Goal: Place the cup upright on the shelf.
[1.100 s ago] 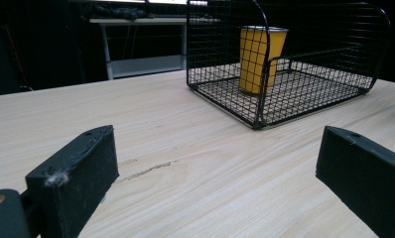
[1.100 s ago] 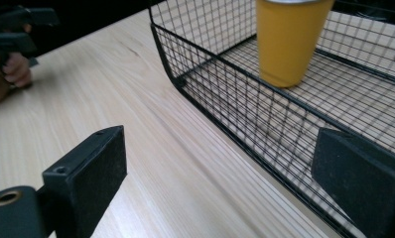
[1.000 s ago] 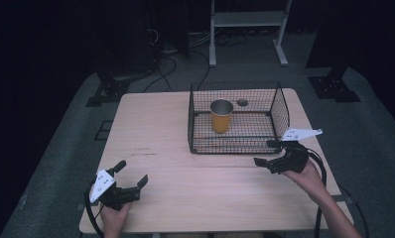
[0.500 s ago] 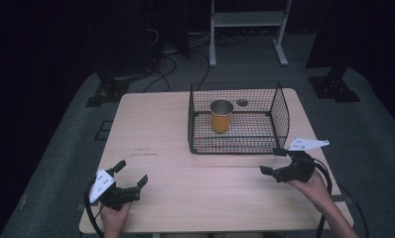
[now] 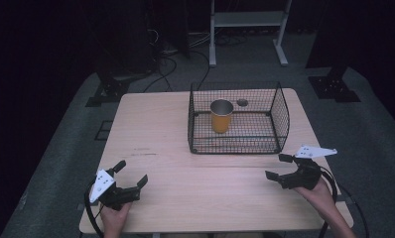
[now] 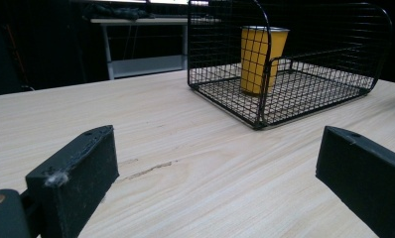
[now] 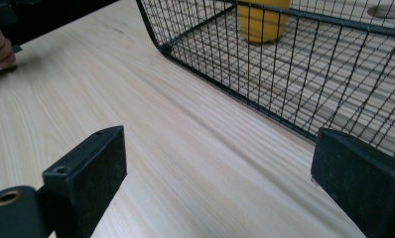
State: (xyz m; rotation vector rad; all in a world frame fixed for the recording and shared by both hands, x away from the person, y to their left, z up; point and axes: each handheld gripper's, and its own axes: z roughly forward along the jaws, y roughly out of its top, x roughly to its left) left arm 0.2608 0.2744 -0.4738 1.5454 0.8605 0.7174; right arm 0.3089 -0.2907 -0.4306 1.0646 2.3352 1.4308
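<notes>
Yellow cup [image 5: 221,116] stood inside wire basket [image 5: 280,119]; placing looked done. Left hand-held gripper [image 5: 131,174] and right hand-held gripper [image 5: 280,166] released, empty, over table [image 5: 156,139].

Black grippers [image 5: 132,174], white plates, trailing cables

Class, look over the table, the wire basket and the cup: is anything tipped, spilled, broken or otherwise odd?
Nothing stands out. The yellow cup stands upright inside the wire basket, which sits flat on the table. No spill shows. Both grippers, left and right, are open and hold nothing.
</notes>
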